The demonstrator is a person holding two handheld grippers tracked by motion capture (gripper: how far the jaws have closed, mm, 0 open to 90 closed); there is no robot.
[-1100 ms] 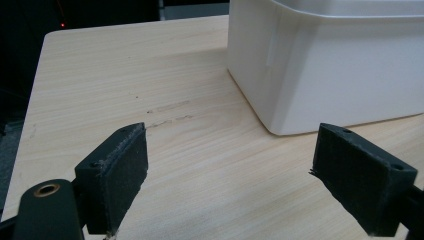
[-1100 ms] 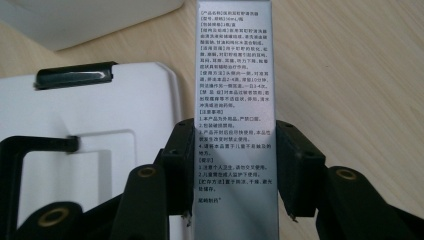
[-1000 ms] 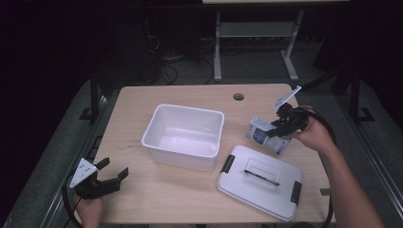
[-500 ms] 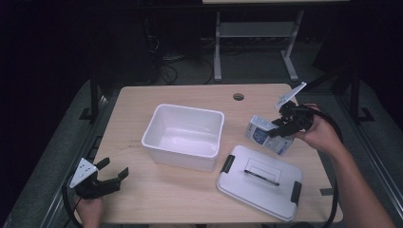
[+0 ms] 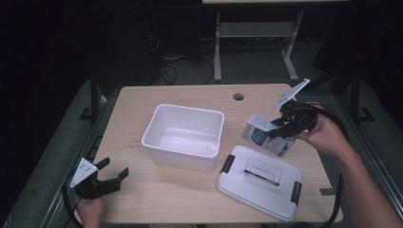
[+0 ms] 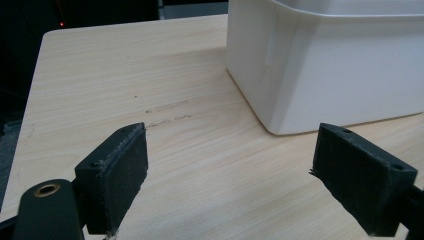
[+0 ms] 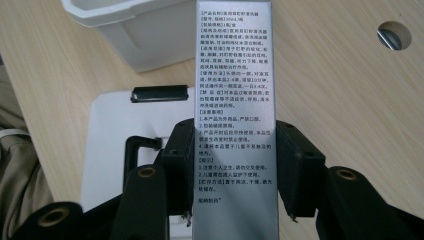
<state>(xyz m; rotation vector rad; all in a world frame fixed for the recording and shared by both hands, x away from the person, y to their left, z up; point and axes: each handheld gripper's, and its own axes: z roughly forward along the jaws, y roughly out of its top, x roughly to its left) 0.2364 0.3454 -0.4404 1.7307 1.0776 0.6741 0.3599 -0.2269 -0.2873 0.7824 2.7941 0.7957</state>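
Left tongs (image 5: 111, 176) released, idle near the front left corner of the counter (image 5: 142, 99), nothing between the jaws. Toward the middle, white tub (image 5: 184, 135) open and bare inside: likely home for the box. Best carried leftward, held level, high enough to pass the near rim, then lowered in. Lid (image 5: 260, 183) flat on the counter beneath the path, not to be brushed. Right tongs (image 5: 279, 131) clenched on the box (image 5: 265, 137), held above the counter right of the tub.
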